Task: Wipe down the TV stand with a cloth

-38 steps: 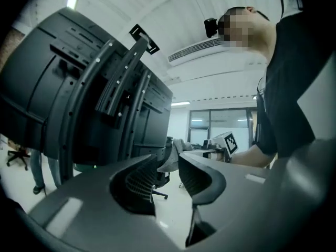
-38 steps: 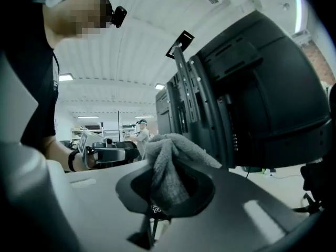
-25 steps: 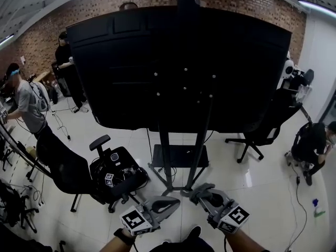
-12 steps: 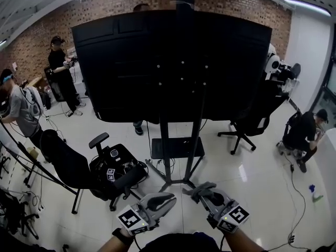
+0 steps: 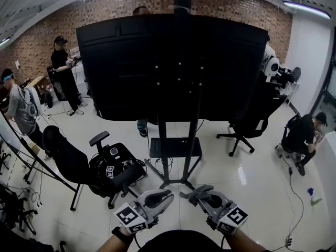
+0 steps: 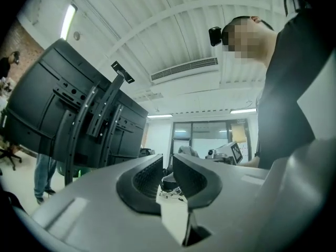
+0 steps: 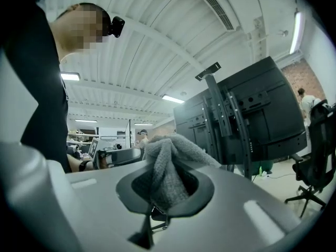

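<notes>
The TV stand (image 5: pixel 164 156) is a black two-post frame on a floor base, and it carries a large black TV (image 5: pixel 173 67) seen from behind. Both grippers are low in the head view, pointing level at the stand's base. My right gripper (image 5: pixel 190 194) is shut on a grey cloth (image 7: pixel 168 167), which bunches out over its jaws. My left gripper (image 5: pixel 167 195) has its jaws opening, with a narrow gap and nothing between them (image 6: pixel 168 168). The stand's posts (image 6: pixel 79 130) show at the left of the left gripper view. In the right gripper view the posts (image 7: pixel 231 119) stand at the right.
A black office chair (image 5: pixel 113 167) loaded with devices stands left of the stand's base, and another chair (image 5: pixel 252 119) is at the right. People stand at the far left (image 5: pixel 65 72), and one crouches at the right (image 5: pixel 302 135). A spray bottle (image 5: pixel 312 196) sits on the floor.
The head view has shifted so the whole TV now fits in frame. Both grippers have drifted a little across the floor before the stand. The left jaws have parted slightly.
</notes>
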Action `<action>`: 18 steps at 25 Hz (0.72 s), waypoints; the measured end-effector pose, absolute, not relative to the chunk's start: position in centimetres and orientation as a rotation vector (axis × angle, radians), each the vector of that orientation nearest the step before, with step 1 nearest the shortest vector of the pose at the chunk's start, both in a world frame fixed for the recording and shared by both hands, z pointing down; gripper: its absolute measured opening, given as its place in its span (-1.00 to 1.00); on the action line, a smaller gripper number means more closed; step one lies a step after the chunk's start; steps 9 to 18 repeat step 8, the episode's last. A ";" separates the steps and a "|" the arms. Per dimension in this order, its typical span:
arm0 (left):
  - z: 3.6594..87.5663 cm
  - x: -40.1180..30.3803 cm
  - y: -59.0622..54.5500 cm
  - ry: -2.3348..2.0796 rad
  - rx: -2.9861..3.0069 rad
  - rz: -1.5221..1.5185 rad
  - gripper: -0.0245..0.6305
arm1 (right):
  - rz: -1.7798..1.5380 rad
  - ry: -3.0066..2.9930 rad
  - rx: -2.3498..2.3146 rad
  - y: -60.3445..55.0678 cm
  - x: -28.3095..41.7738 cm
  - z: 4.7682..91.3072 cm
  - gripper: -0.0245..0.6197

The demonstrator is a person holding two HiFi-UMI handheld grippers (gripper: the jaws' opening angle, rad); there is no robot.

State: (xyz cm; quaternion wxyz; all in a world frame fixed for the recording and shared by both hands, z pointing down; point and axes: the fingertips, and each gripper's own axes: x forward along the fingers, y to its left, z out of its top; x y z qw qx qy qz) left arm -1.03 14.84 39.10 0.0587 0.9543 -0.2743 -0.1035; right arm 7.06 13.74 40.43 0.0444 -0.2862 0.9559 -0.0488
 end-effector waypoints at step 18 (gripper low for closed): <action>39.0 -0.5 15.5 -0.899 2.927 -0.300 -0.70 | -0.158 2.953 -0.803 14.4 7.0 40.7 -0.87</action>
